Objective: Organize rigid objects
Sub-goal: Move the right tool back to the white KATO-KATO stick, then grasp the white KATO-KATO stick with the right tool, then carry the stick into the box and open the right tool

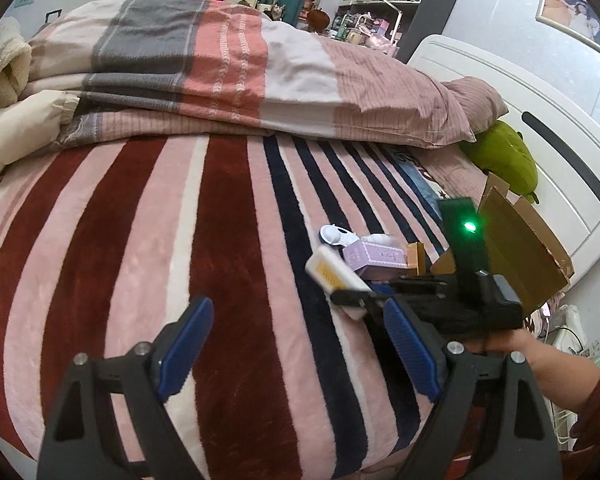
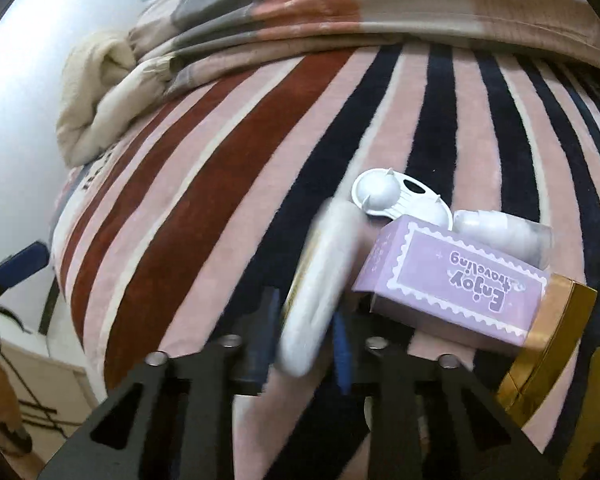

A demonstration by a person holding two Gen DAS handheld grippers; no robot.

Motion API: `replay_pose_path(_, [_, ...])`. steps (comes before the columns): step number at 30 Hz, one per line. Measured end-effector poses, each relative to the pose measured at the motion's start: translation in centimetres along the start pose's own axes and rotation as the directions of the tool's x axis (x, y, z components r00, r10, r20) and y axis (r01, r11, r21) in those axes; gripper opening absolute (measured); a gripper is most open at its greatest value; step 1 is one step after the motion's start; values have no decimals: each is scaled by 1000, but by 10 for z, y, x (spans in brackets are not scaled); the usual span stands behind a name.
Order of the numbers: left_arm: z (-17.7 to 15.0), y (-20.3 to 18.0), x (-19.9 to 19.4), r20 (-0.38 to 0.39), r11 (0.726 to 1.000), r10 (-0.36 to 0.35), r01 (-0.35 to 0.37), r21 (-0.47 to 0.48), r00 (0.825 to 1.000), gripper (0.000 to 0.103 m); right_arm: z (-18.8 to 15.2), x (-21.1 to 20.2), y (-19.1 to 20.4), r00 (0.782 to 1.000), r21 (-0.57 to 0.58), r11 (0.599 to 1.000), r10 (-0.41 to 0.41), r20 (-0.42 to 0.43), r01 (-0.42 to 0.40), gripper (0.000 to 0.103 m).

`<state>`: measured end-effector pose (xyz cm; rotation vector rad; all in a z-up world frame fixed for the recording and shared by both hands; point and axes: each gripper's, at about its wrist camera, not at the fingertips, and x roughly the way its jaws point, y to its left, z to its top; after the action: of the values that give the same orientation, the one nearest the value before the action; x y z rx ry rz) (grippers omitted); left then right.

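My right gripper (image 2: 304, 320) is shut on a flat white case (image 2: 320, 284) with a yellow label, held on edge above the striped blanket; the case also shows in the left wrist view (image 1: 334, 272). Beside it lie a purple "Enjoy traveling" box (image 2: 456, 284), a white plastic holder (image 2: 396, 196), a clear white bottle (image 2: 500, 236) and a gold box (image 2: 548, 344). My left gripper (image 1: 300, 344) is open and empty above the blanket, left of the right gripper (image 1: 352, 298).
An open cardboard box (image 1: 516, 248) stands at the right by the white headboard (image 1: 540, 120). A folded quilt (image 1: 228, 68) and pillow lie at the back. A green plush (image 1: 504, 156) sits by the headboard. The striped blanket (image 1: 180, 240) spreads to the left.
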<state>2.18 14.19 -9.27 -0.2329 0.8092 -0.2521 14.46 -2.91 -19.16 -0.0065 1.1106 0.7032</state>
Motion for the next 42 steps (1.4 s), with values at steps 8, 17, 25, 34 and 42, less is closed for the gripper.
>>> replay_pose_path(8, [1, -1, -3, 3, 1000, -8, 8, 1, 1000, 85, -22, -3, 14, 983, -99, 990, 88, -161, -104, 16])
replay_pose_path(17, [-2, 0, -8, -2, 1000, 8, -8, -7, 1000, 85, -27, 1, 38, 991, -268, 957, -126, -50, 108, 52])
replay_pose_path(25, [6, -20, -9, -3, 998, -59, 59, 14, 998, 85, -29, -44, 47, 996, -309, 947, -76, 53, 89, 31])
replay_pose_path(34, [47, -93, -14, 25, 960, -261, 257, 107, 965, 43, -28, -156, 75, 976, -378, 925, 122, 183, -44, 31])
replay_pose_path(42, [83, -191, 15, -21, 921, -307, 302, 245, 952, 37, -33, -227, 16, 953, -298, 955, 101, 287, -11, 31])
